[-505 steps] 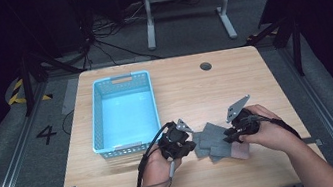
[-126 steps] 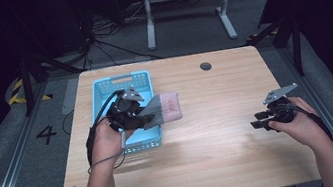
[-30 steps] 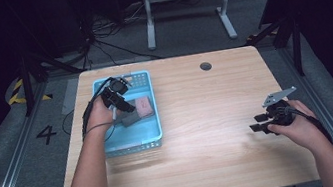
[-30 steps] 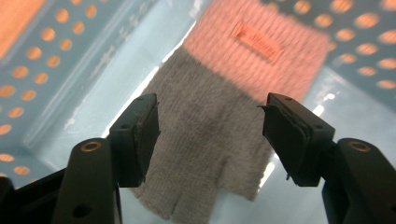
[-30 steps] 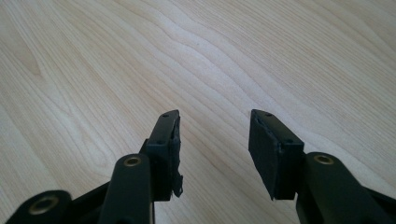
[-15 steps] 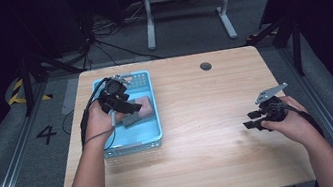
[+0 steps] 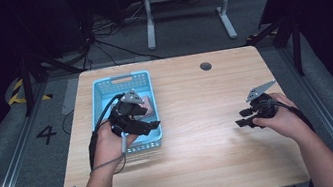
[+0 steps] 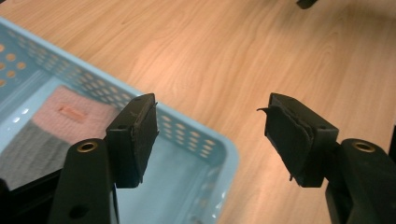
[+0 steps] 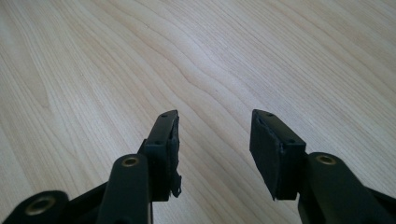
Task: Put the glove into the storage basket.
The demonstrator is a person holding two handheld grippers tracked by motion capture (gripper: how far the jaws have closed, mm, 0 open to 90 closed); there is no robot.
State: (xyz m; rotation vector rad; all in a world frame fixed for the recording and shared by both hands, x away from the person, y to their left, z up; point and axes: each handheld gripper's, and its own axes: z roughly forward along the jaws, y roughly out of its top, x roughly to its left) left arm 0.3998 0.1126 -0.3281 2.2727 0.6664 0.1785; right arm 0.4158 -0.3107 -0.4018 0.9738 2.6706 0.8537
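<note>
High view first: my left tool (image 7: 151, 124) hangs over the near right corner of the blue basket (image 7: 98, 91), at about nine o'clock on the worktop (image 7: 205, 158). Its jaws stand apart with nothing between them. The folded cloth (image 7: 143, 111), pink and grey, lies inside the basket, peeking out just past the tool at its twelve o'clock side. My right tool (image 7: 242, 117) sits low over the bare wood at about three o'clock, well apart from the basket, jaws pointing toward nine o'clock.

Left gripper view now: I'm looking along the left tool (image 8: 208, 140), and the jaws are released, wide apart, nothing caught between the pads. The basket (image 8: 205, 142) rim runs under the left jaw, with the corner curving round toward six o'clock. Down in the basket, at nine o'clock in this view, the cloth (image 8: 70, 116) lies flat on the floor of it, pink end with a small tab, grey end nearer me. Beyond the rim, plain worktop (image 8: 243, 56).

Right gripper view: my right tool (image 9: 215, 140) is released too, jaws parted, empty. Under it I see wood grain, the worktop (image 9: 187, 56) running away toward twelve o'clock.
</note>
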